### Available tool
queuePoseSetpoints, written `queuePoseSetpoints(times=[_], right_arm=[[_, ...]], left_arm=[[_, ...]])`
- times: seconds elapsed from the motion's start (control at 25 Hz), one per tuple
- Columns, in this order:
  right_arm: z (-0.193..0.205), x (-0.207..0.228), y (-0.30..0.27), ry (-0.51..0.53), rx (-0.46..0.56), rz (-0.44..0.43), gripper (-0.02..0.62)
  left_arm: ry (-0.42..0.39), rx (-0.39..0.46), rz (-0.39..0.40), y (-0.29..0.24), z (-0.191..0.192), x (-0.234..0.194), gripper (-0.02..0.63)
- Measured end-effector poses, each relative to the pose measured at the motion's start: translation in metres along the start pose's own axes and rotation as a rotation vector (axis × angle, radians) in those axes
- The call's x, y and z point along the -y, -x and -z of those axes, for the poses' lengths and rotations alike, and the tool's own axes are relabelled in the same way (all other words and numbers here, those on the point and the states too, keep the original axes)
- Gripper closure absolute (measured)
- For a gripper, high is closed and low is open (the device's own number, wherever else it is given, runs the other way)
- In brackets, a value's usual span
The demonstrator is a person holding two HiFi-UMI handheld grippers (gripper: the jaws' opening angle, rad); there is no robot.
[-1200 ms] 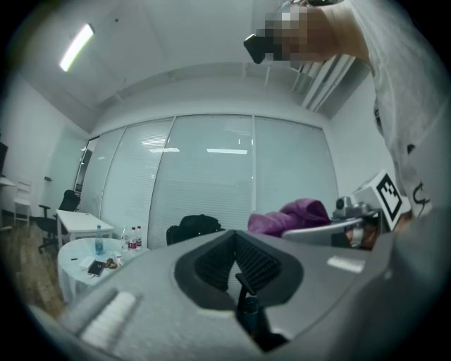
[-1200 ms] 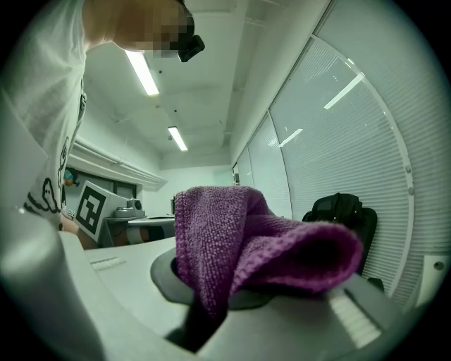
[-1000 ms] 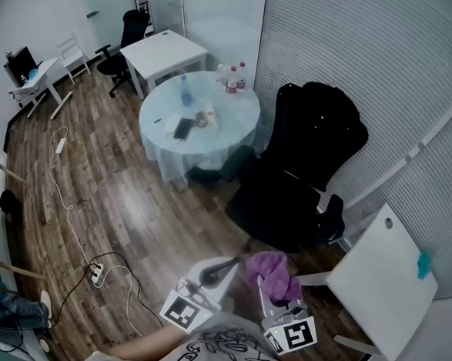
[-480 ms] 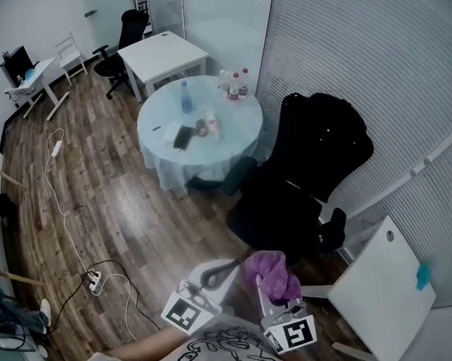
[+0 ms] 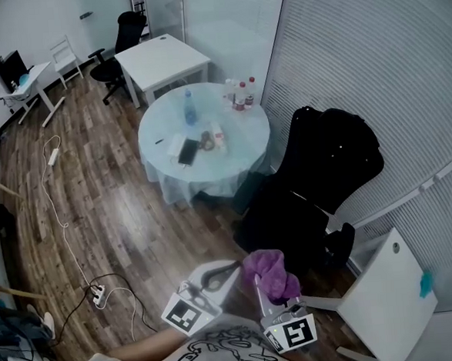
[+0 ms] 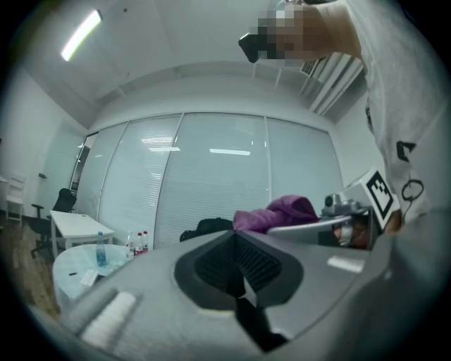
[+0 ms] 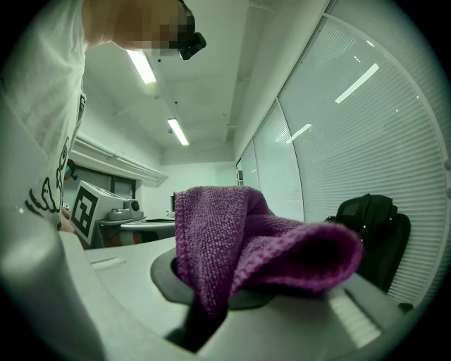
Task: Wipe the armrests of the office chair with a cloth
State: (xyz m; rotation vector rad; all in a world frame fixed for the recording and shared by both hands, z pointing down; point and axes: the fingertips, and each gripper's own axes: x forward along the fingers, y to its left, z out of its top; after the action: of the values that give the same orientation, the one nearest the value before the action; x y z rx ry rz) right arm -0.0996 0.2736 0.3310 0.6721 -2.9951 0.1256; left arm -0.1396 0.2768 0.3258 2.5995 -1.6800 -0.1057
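The black office chair (image 5: 319, 189) stands by the blinds wall, turned toward the round table, with one armrest (image 5: 248, 183) on its left and the other (image 5: 338, 243) on its near right. A purple cloth (image 5: 268, 274) is bunched up in my right gripper (image 5: 265, 283), which is shut on it just short of the chair's seat. In the right gripper view the cloth (image 7: 261, 240) covers the jaws and the chair (image 7: 375, 229) shows at far right. My left gripper (image 5: 223, 271) is shut and holds nothing, its pads (image 6: 238, 262) pressed together; it hangs beside the right one.
A round pale table (image 5: 244, 163) with bottles (image 5: 241, 94) and a phone (image 5: 186, 150) stands left of the chair. A white square table (image 5: 163, 58) is farther back. A white panel (image 5: 382, 292) leans at near right. Cables and a power strip (image 5: 96, 291) lie on the wood floor.
The head view has shifted, so the chair and round table now sit slightly lower and further right. Both grippers keep their pose, the cloth still held.
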Motion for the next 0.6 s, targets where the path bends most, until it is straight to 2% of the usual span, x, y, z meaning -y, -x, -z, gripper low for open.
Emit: queuePoseSetpoints(times=[0.24, 0.6], right_arm=[[0.007, 0.005, -0.044, -0.006, -0.013, 0.015, 0.552], [0.009, 0.024, -0.072, -0.027, -0.033, 0.053, 0.552]], left_arm=[[0.016, -0.011, -0.008, -0.003, 0.011, -0.049, 0.606], [0.05, -0.023, 0.014, -0.019, 0.013, -0.078, 0.606]])
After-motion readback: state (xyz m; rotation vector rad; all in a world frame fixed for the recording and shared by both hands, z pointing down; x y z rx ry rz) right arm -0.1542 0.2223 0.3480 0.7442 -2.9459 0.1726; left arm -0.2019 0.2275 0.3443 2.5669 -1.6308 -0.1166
